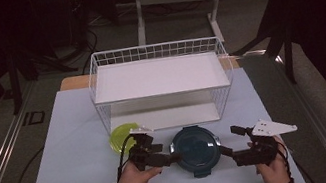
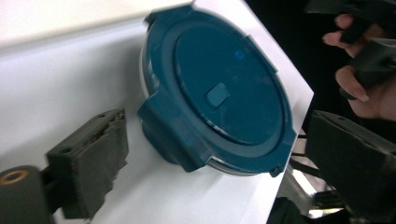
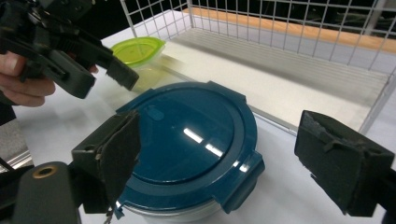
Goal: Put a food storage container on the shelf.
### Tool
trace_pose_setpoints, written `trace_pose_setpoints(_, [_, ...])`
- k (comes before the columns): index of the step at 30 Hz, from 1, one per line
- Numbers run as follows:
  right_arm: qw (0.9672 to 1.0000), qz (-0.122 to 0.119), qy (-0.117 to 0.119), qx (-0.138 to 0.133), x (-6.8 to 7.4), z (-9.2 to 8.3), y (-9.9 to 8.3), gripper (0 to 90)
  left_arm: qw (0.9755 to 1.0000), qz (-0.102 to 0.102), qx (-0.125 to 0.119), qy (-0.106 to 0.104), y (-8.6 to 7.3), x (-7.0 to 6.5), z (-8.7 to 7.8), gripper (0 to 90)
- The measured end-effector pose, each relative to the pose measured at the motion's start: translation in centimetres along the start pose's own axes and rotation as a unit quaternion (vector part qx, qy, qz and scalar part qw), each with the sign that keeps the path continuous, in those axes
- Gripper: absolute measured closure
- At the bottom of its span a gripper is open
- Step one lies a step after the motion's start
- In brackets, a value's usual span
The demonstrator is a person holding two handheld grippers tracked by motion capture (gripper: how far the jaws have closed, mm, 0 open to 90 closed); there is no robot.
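A round container with a dark teal clip-on lid [image 1: 195, 150] sits on the pale mat near the front. My left gripper [image 1: 174, 158] reaches it from the left, open; in the left gripper view its pads [image 2: 95, 156] stand apart either side of the container [image 2: 224, 88], near a side clip, with no contact visible. My right gripper [image 1: 226, 152] comes from the right, also open. In the right gripper view its jaws straddle the lid [image 3: 187, 135], one pad [image 3: 114, 149] close by the rim, the other well off it.
A white wire rack [image 1: 160, 84] with two shelves stands behind the container. A small tub with a lime-green lid [image 1: 122, 136] lies at the rack's front left corner, just behind the left hand. The mat's front edge is close to both hands.
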State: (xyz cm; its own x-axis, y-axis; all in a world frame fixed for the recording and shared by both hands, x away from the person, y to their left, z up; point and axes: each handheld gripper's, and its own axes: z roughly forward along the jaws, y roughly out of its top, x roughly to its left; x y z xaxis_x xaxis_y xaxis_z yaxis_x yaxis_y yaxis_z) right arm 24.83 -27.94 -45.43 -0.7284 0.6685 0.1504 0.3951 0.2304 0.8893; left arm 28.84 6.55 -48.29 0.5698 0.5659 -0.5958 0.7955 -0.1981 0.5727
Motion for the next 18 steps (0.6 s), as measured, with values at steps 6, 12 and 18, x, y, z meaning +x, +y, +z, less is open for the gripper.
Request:
trace_pose_setpoints(6, [0.9999, 0.001, -0.006, 0.011, 0.0, 0.2, -0.3, 12.4, 0.9982, -0.059, 0.009, 0.001, -0.1, 1.4, 0.6, 20.1])
trace_pose_setpoints(12, [0.9999, 0.009, -0.004, 0.014, -0.2, 0.4, -0.5, 12.4, 0.9961, -0.086, 0.013, -0.011, 0.0, 1.9, 1.0, 35.0])
trace_pose_setpoints(18, [0.9998, 0.014, 0.0, 0.014, -0.3, 0.2, -0.5, 12.7, 0.9932, -0.113, 0.023, -0.017, -0.1, 2.6, 1.6, 44.9])
